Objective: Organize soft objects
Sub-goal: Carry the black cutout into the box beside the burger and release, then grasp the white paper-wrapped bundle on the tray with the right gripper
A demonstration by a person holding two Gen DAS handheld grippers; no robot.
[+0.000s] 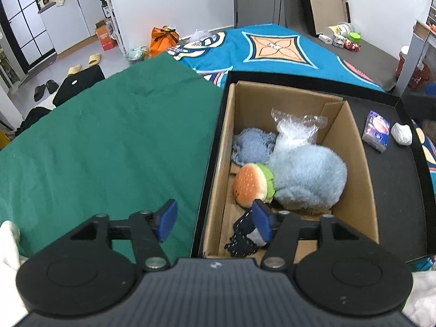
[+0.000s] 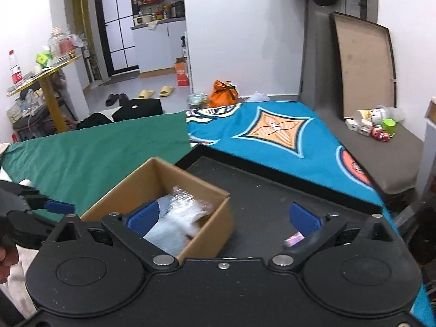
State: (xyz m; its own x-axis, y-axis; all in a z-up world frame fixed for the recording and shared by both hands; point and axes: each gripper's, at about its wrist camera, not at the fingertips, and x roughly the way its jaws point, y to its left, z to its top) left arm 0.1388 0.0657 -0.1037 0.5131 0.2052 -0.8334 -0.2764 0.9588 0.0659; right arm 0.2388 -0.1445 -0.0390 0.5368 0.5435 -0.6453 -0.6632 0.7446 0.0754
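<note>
Left gripper (image 1: 215, 223) open over box rim (image 1: 215, 163) (cloth beside)

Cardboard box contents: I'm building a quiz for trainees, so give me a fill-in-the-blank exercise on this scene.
1. The burger plush lies inside the ____ box.
2. Left of the black tray lies a ____ cloth.
3. The tissue pack sits beside a crumpled ____ wad.

Missing: cardboard; green; white

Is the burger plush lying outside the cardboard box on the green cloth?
No. The burger plush lies inside the cardboard box, against the fluffy blue plush.
</note>
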